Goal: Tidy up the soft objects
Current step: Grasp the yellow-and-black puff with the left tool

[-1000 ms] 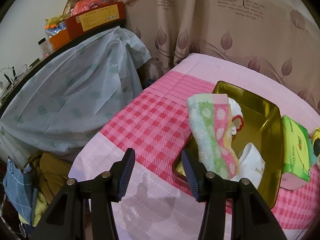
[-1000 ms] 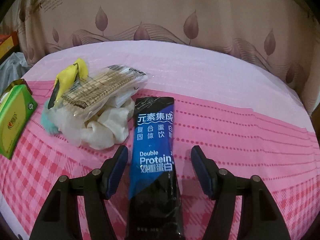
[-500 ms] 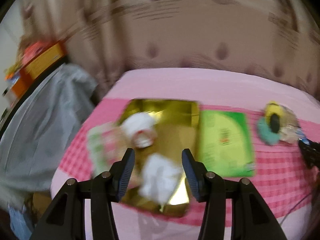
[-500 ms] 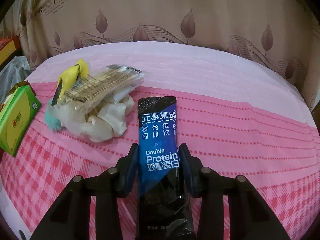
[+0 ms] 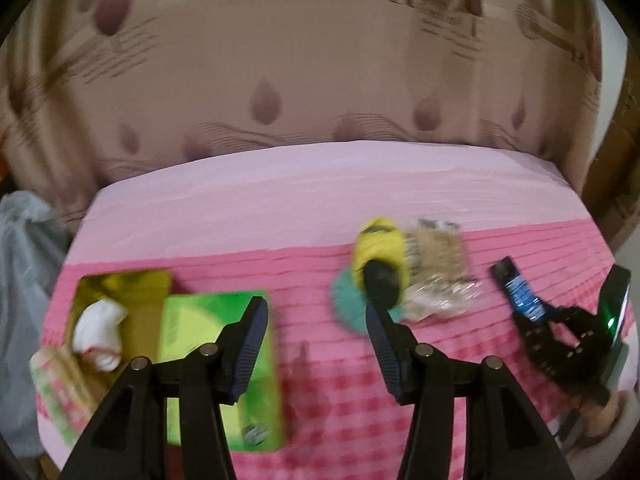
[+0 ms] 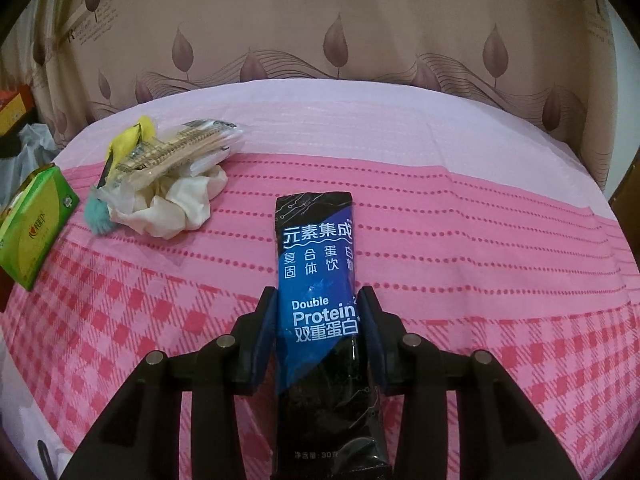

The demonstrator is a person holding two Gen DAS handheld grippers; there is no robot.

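My right gripper is shut on a blue and black protein sachet, held over the pink cloth; it also shows in the left wrist view. My left gripper is open and empty above the bed. A gold tin at the left holds a white sock, with a green and pink towel over its near edge. A pile of a yellow plush, a teal puff, a clear snack packet and white cloth lies in the middle.
A green tissue box lies beside the tin; it also shows in the right wrist view. A leaf-patterned curtain hangs behind the bed. A grey plastic cover is at the far left.
My left gripper has swung right, from the tin toward the pile, staying open. My right gripper has shut on the sachet.
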